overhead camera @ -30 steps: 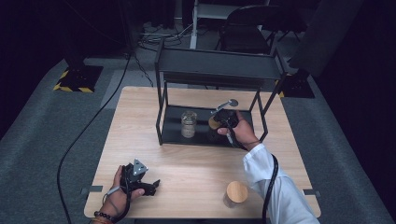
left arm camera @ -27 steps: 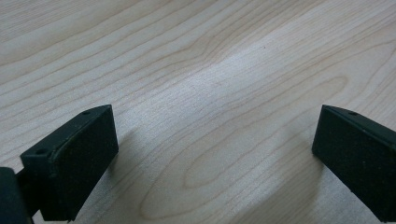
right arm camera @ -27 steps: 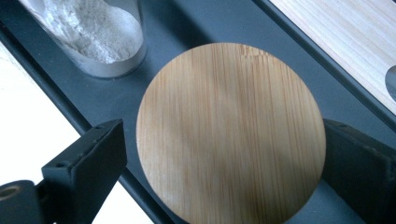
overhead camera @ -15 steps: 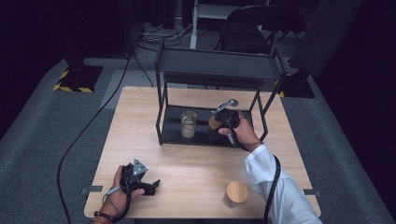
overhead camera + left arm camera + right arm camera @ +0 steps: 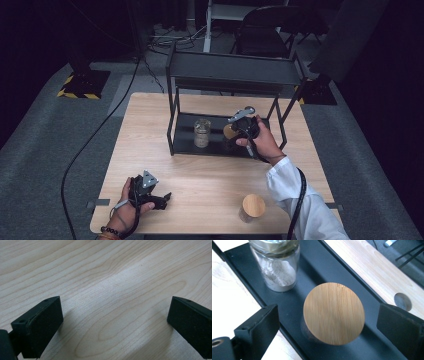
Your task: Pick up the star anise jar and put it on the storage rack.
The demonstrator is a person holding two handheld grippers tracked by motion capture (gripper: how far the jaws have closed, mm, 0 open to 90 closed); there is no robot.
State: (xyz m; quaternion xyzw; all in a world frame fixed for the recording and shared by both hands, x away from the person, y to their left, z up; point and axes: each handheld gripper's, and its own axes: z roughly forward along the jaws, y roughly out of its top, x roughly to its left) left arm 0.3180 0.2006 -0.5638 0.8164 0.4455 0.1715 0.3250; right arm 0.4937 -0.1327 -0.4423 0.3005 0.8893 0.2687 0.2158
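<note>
**K:** While the high view has the right gripper (image 5: 235, 131) at the black shelf rack (image 5: 231, 75), the grip itself is hard to read there. Right gripper view?

**M:** Jaws spread wide, either side of the wood-lidded jar (image 5: 334, 313), not touching it. Jar stands on the rack's lower tray (image 5: 317, 270). A glass jar (image 5: 277, 263) with white powder is near it on the same tray.

**K:** Left?

**M:** Left gripper (image 5: 161, 199) rests low at the table's near left corner. Its own view: jaws apart, bare wood grain between them.

**K:** Anything else on top?

**M:** Second wood-lidded jar (image 5: 252, 207) near the front edge, right of centre, well apart from the rack.

**K:** Surroundings?

**M:** Light wooden table (image 5: 210, 175), grey carpet (image 5: 45, 145), dark room, a chair (image 5: 270, 35) behind the rack.
</note>
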